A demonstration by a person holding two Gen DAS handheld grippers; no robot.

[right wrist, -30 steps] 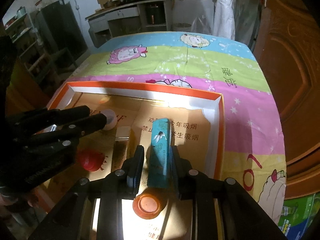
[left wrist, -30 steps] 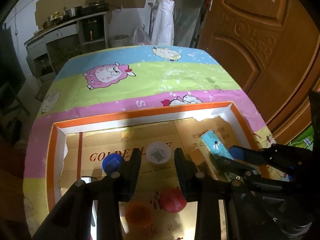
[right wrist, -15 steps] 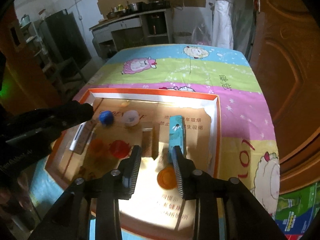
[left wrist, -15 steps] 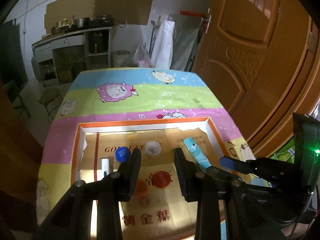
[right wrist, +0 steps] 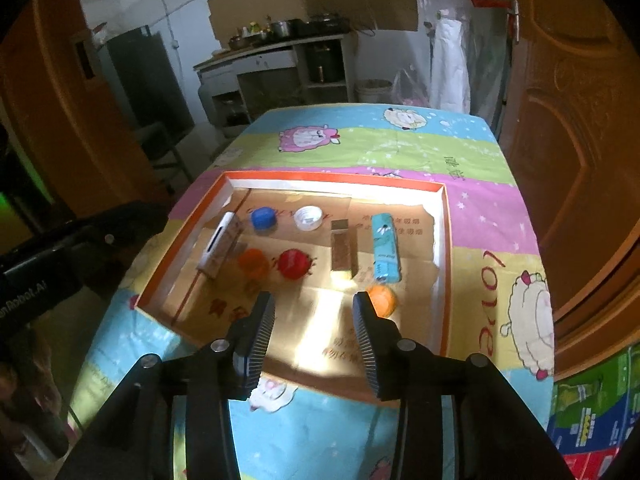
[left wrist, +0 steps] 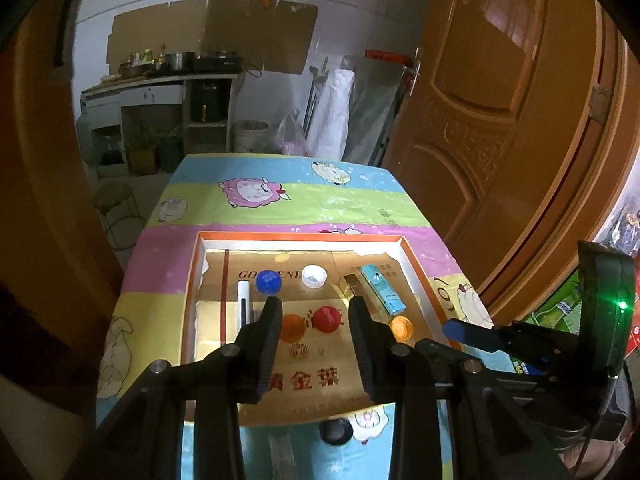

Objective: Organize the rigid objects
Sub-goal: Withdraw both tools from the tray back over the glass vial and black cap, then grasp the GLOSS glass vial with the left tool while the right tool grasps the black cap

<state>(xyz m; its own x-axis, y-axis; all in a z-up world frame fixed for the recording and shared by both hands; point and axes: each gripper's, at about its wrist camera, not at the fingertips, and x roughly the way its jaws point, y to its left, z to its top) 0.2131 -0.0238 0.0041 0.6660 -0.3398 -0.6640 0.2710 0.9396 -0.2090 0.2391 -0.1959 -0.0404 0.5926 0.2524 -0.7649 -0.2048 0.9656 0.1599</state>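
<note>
Tray (right wrist: 444, 240) holds caps, teal box (right wrist: 385, 247), brown box (right wrist: 342, 245).

Table (right wrist: 460, 152) under cartoon-sheep cloth (right wrist: 360, 140), orange-rimmed cardboard tray (right wrist: 444, 240) on top

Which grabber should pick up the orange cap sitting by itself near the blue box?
Probably the right gripper: it is open, and the lone orange cap sits just beside its right finger. The left gripper points at the red cap instead.

Both tools hung raised above the counter's near edge, empty: the left tool (left wrist: 314, 320), jaws parted, pointed toward the far edge, with the right tool (right wrist: 314, 312) alongside, its jaws likewise spread wide.
</note>
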